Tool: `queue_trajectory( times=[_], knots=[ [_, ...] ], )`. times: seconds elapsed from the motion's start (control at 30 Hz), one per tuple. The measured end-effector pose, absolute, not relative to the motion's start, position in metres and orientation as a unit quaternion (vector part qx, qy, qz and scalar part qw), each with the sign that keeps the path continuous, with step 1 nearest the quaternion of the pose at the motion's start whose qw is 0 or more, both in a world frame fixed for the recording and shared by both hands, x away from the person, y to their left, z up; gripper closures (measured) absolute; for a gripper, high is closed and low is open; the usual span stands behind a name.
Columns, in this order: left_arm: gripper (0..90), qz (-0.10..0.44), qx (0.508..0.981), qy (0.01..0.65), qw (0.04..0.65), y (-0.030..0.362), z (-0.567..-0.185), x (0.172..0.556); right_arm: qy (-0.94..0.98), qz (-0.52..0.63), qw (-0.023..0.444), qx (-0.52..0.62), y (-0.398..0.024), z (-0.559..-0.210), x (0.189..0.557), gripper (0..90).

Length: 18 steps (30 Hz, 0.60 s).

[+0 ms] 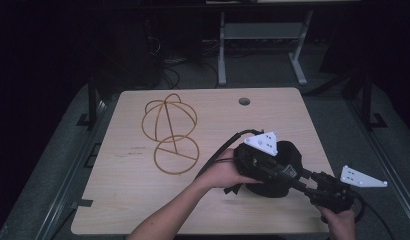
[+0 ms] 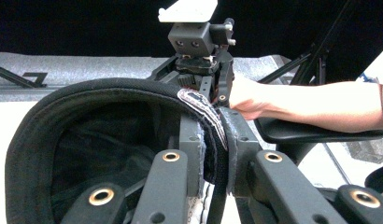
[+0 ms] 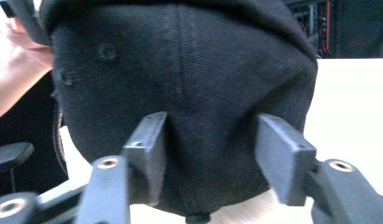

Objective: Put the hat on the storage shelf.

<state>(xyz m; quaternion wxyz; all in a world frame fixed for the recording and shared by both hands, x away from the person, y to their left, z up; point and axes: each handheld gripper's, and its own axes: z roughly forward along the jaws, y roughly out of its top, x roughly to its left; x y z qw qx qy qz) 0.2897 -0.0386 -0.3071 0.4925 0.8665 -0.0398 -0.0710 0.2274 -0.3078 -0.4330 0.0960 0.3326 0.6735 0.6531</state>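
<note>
Left gripper clamps cap rim; right gripper pinches its crown from opposite side, jaws pressing fabric.

A black twill fabric cap takes up most of the frame, its crown seam running down the centre. The right gripper has its 2 grey jaws pressing into the cloth at lower centre, pinching a fold. A hand shows at the upper left, and a pale wooden table at the right.
</note>
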Motion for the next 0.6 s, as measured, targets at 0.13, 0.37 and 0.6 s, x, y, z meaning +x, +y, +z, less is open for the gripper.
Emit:
queue_trajectory(
  times=[0.13, 0.37, 0.6],
  knots=[
    [79.7, -0.069, 0.865, -0.042, 0.495, -0.04, -0.305, 0.288, 0.672, 0.66, 0.099, 0.322, -0.307, -0.431, 0.227, 64.2],
    [79.8, -0.067, 0.867, -0.046, 0.492, -0.037, -0.304, 0.287, 0.676, 0.658, 0.104, 0.315, -0.302, -0.429, 0.226, 82.9],
    [76.4, -0.052, 0.872, -0.027, 0.485, -0.02, -0.306, 0.288, 0.679, 0.648, 0.122, 0.323, -0.3, -0.423, 0.225, 88.5]
  ],
)
